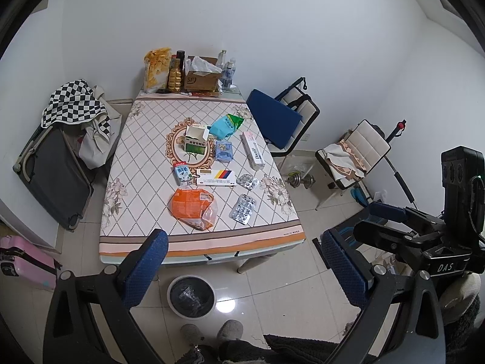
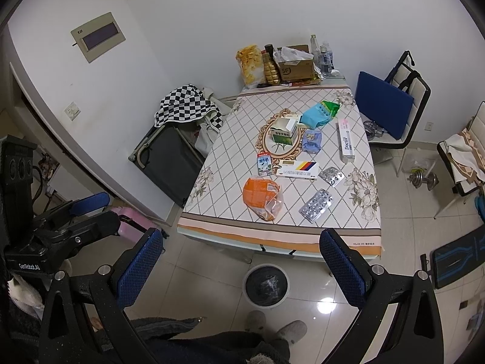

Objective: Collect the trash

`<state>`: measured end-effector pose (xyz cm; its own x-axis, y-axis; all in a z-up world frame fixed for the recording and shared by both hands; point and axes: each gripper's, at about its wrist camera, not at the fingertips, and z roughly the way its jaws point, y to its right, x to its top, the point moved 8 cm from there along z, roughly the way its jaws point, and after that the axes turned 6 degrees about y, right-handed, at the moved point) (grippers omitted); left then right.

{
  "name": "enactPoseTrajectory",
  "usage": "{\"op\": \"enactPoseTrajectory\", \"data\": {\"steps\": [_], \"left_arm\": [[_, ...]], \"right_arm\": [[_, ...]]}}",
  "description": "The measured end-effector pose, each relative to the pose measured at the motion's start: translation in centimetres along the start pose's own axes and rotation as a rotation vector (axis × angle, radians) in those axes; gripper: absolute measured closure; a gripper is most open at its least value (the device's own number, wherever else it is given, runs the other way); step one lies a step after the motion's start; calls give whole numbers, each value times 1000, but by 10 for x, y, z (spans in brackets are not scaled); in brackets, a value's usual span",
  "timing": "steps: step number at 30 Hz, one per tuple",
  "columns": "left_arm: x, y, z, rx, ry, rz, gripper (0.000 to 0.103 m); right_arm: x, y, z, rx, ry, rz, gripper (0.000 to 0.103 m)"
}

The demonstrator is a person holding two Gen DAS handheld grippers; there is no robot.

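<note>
The desk [image 1: 274, 209] carries scattered trash, while the round bin [image 1: 191, 295] stands on the floor just before its near edge. A long toothpaste box [image 1: 253, 150] lies flat with its long axis running front to back, the two blister packs [image 1: 242, 208] nearer, perhaps emptied. Left gripper [image 1: 242, 270] and right gripper [image 2: 241, 268] hover above the floor, fingers spread wide, holding nothing.

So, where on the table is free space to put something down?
The table is bare along its left side, beside the milk carton, and along the near edge below the orange bag. The middle is crowded around the open box; the far end is packed around the cardboard box.
</note>
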<state>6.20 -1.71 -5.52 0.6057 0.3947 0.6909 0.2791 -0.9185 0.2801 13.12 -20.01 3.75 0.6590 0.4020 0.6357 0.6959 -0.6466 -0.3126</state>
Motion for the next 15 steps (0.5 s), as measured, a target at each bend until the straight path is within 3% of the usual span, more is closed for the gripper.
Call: {"op": "enactPoseTrajectory", "data": {"steps": [15], "left_arm": [[0,0,0,0,1,0,0]], "right_arm": [[-1,-3,2,5,0,1,0]]}}
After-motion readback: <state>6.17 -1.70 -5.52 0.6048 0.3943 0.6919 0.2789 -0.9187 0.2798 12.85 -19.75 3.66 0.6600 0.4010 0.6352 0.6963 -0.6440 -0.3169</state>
